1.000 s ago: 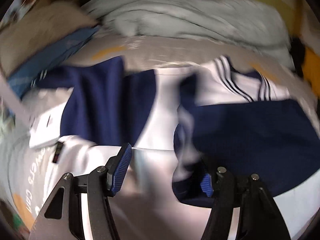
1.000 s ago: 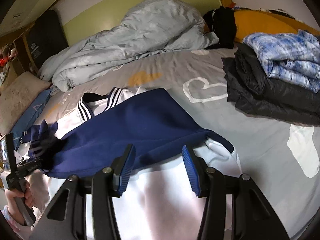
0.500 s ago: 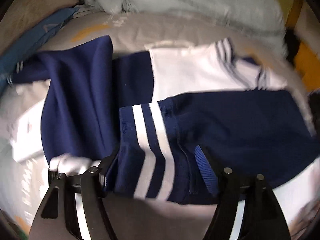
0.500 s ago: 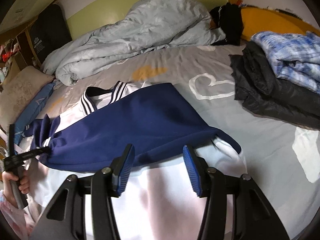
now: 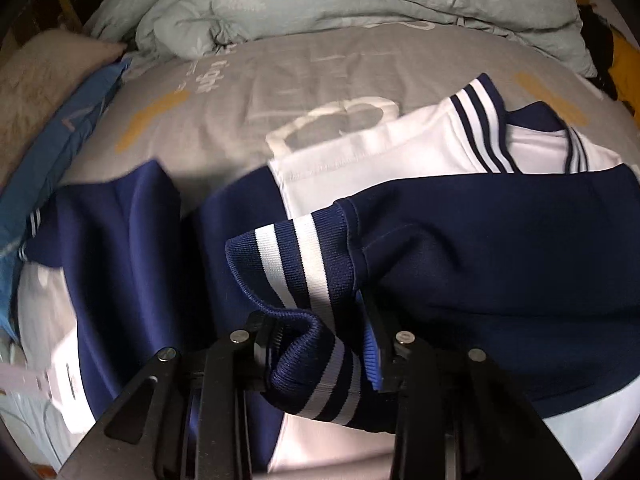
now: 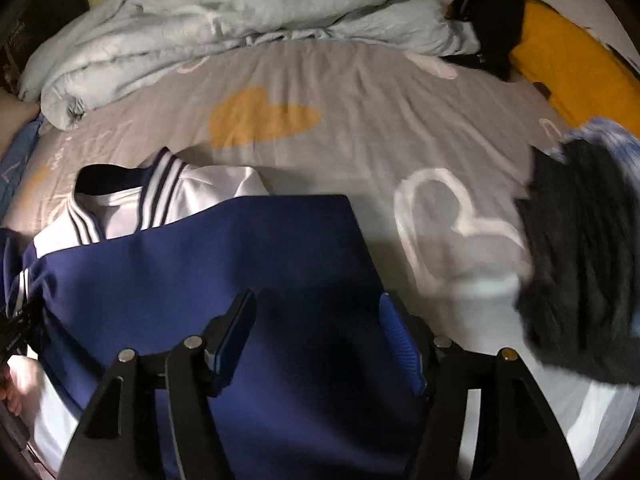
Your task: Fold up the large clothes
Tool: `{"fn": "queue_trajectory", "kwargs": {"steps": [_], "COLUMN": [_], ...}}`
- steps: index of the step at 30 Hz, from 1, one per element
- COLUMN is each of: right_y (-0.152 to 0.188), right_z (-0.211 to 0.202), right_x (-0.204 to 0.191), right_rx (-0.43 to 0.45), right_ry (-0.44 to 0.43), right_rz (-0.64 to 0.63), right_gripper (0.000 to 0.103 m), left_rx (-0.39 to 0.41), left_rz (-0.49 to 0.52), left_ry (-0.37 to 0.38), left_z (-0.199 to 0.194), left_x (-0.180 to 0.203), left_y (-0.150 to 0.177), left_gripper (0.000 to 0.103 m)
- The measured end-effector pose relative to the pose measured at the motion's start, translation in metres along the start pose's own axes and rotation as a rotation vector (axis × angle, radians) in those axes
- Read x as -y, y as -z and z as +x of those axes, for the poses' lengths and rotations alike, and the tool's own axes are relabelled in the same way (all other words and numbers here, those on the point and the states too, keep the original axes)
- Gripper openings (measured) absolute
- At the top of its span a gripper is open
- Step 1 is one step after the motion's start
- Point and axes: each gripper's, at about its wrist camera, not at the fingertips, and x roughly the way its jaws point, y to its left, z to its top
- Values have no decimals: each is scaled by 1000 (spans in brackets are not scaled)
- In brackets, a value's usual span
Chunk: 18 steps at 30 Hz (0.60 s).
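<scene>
Left wrist view: my left gripper (image 5: 320, 344) is closing on the jacket's (image 5: 500, 248) striped cuff (image 5: 304, 256); right gripper (image 6: 318, 336) is opening, spread wide over its navy sleeve (image 6: 240, 256).

One jacket (image 6: 248, 280), one duvet (image 6: 224, 28), two grippers, one dark clothes pile (image 6: 580, 264).

Two wrist fisheyes, both angled steeply down over a bed.

Left wrist view: close above the navy-and-white jacket (image 5: 500, 248), looking along its own fingers toward the crumpled pale duvet (image 5: 320, 4) at the far edge. Right wrist view: slightly farther back, same heading, taking in more grey bedsheet (image 6: 380, 92) and a dark clothes pile (image 6: 580, 280) at right. Shared ground: jacket, its striped collar (image 6: 160, 184), sheet, duvet.
</scene>
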Motion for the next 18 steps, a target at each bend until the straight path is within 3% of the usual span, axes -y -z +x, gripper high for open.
{"fn": "queue_trajectory", "kwargs": {"steps": [1,3,5,6,7,9,11,13,15,17,18], "right_y": [-3,-5,-7,-10,-13,-22,-30,-35,-34,-30,-28], "right_z": [13,19,19,18,18,14,13,13,4,-5,-8], "right_x": [-1,-6,-11,-7,-4,10,23,39,46,52,56], "right_rx": [-57,-45,25,54,73,156,191,162,156,143,132], "right_ry": [-62,-19,72,89,123,233,274,192,66,-3,-21], "right_rz": [-21,-51,-97,-80,-58,-11,12,25,8,25,37], "right_gripper": [64,63,38,4,0,0,0,0,2,26,46], "left_rx": [5,14,22,27,34,54,68,78,80,79,82], "left_rz": [9,28,43,44,43,42,33,24,36,20,9], "left_ry": [-9,-23,-29,-25,-19,11,58,88,35,-34,-65], "left_z": [2,9,13,13,13,10,6,3,0,-3,-5], "left_x": [3,5,7,8,9,8,9,8,9,4,0], "left_y": [-4,-13,-17,-19,-20,-21,-21,-21,-22,-23,-23], "left_gripper": [32,32,33,33,33,33,33,33,34,34,34]}}
